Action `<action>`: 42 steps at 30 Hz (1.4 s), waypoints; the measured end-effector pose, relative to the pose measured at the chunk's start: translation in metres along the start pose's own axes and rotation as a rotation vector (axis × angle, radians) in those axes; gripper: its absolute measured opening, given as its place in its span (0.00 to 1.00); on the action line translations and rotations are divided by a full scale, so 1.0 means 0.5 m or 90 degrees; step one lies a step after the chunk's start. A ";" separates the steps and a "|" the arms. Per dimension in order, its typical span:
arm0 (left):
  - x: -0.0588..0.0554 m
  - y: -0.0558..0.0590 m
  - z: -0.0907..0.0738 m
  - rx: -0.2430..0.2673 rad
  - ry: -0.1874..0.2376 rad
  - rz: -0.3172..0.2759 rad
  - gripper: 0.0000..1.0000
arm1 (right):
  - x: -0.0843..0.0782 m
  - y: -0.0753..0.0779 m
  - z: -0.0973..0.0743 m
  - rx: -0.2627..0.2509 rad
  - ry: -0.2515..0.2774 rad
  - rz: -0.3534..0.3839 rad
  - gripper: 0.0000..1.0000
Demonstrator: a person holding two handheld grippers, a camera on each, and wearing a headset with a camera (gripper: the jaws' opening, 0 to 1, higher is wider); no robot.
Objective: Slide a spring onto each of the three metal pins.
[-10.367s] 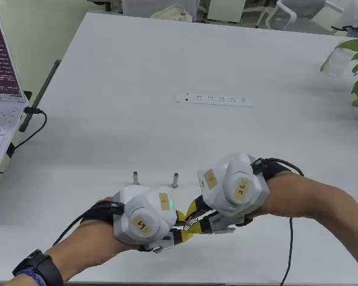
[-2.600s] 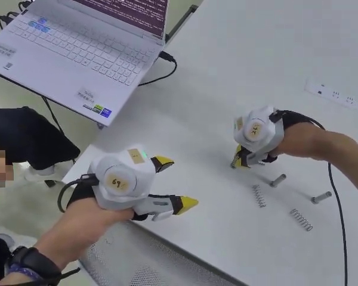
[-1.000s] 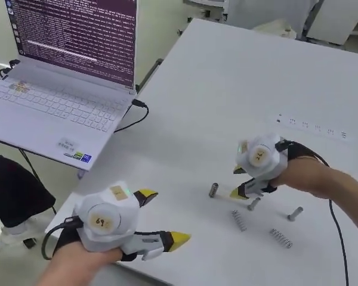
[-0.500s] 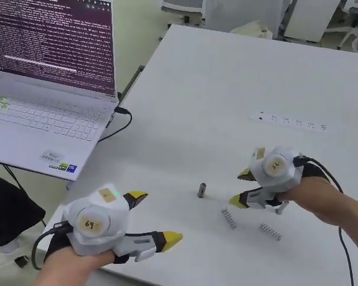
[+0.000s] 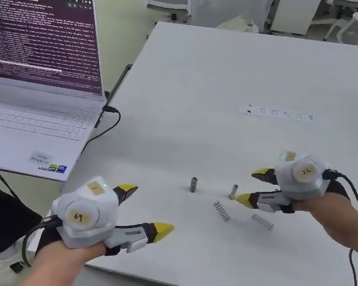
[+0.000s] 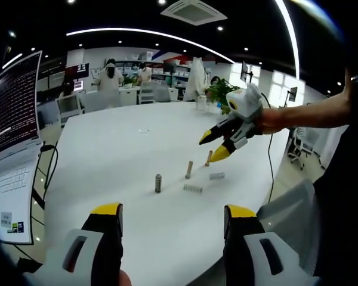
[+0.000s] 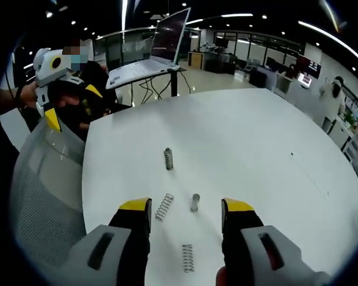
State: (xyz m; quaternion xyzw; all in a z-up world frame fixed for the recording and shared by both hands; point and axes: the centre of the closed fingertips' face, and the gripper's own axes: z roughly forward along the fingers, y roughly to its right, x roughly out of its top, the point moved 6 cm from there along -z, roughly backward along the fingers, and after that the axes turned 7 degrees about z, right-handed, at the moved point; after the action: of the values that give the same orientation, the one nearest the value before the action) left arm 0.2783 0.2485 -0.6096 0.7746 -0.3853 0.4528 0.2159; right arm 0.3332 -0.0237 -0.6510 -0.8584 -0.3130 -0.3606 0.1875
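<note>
Toward the near side of the white table point(image 5: 185, 89), a sprung pin point(image 5: 194, 184) stood upright with a spring coiled around it. Just to its right a bare pin point(image 5: 233, 191) also stood upright. The first loose spring point(image 5: 221, 210) lay flat on the table a little nearer than these two pins, between them. The second loose spring point(image 5: 262, 221) lay flat farther right, apart from both.

In the left gripper view a third pin point(image 6: 209, 158) stood upright just beside one yellow tip of the right hand-held gripper point(image 6: 212, 148).

The right hand-held gripper point(image 5: 255, 186) hung over the table just right of the bare pin, jaws spread wide and holding nothing. In its own view the bare pin point(image 7: 194, 202) showed between its two yellow-tipped jaws, with the sprung pin point(image 7: 168, 158) farther off.

The left hand-held gripper point(image 5: 144, 208) was at the table's near left edge, well apart from the pins, its jaws likewise wide apart and empty.

Far across the table lay a white power strip point(image 5: 280, 112). Left of the table an open laptop point(image 5: 42, 89) showed lines of text, and a dark cable point(image 5: 104, 125) ran from its right side.
</note>
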 end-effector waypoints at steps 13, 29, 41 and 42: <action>0.010 -0.004 0.011 -0.004 0.000 0.004 0.66 | -0.084 -0.007 -0.074 -0.036 0.033 0.088 0.53; 0.017 -0.012 0.017 -0.003 -0.004 0.005 0.66 | -0.129 -0.023 -0.142 -0.065 0.069 0.148 0.61; 0.013 -0.010 0.027 -0.002 -0.004 -0.011 0.67 | -0.145 -0.044 -0.170 -0.067 0.090 0.179 0.67; 0.015 -0.007 0.028 -0.003 -0.004 -0.011 0.67 | -0.147 -0.046 -0.170 -0.065 0.089 0.179 0.67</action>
State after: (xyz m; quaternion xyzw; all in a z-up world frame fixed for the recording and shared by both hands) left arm 0.2909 0.2381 -0.6101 0.7789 -0.3800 0.4475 0.2204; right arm 0.2351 -0.0829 -0.6459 -0.8752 -0.1569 -0.4048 0.2133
